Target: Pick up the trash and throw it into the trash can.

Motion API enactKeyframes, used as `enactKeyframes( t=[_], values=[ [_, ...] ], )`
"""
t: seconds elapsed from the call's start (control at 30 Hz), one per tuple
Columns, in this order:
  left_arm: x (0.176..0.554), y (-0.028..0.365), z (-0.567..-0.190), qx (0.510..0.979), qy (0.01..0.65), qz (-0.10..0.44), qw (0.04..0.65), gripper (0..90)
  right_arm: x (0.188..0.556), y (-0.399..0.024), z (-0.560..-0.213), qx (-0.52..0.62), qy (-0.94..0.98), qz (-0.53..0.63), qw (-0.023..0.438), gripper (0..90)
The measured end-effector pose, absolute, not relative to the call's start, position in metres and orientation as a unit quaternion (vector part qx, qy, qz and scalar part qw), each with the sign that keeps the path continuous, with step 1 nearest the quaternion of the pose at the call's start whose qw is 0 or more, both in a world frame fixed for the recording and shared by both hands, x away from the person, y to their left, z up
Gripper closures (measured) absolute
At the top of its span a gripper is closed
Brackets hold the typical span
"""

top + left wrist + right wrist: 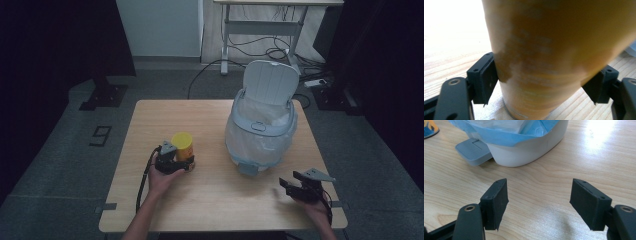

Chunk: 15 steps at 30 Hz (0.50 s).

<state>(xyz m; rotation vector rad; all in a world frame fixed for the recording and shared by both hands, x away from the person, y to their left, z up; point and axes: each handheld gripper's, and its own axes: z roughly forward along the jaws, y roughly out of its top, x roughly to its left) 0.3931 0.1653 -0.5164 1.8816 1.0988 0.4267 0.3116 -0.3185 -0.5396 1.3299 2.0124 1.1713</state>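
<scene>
A yellow cylindrical canister (182,144) stands upright on the wooden table (215,200), left of centre. My left gripper (187,163) reaches it from the near side, low on its body. In the left gripper view both black pads (485,78) press against the canister's orange-yellow wall (554,57), so my left gripper (542,82) is shut on it. My right gripper (286,186) rests near the table's front right, and its jaws stand wide apart. In the right gripper view my right gripper (540,202) has only bare wood between its pads.
A white pedal bin (260,131) with a plastic liner and a raised lid (270,82) stands right of centre. Its grey foot pedal (472,151) points toward the near edge, just ahead of the right gripper. A desk frame and cables lie on the floor beyond.
</scene>
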Motion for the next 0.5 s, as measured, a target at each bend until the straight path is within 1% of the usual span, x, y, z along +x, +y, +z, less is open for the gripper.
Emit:
enactKeyframes(
  t=[0.33,0.5],
  values=[
    [0.374,0.177,-0.490,0.760,0.419,0.182,0.462,23.8,0.312,-0.320,-0.540,0.486,0.729,0.424,0.229,29.8],
    [0.365,0.180,-0.470,0.757,0.398,0.179,0.486,23.8,0.312,-0.318,-0.540,0.484,0.731,0.422,0.229,29.8]
  ],
)
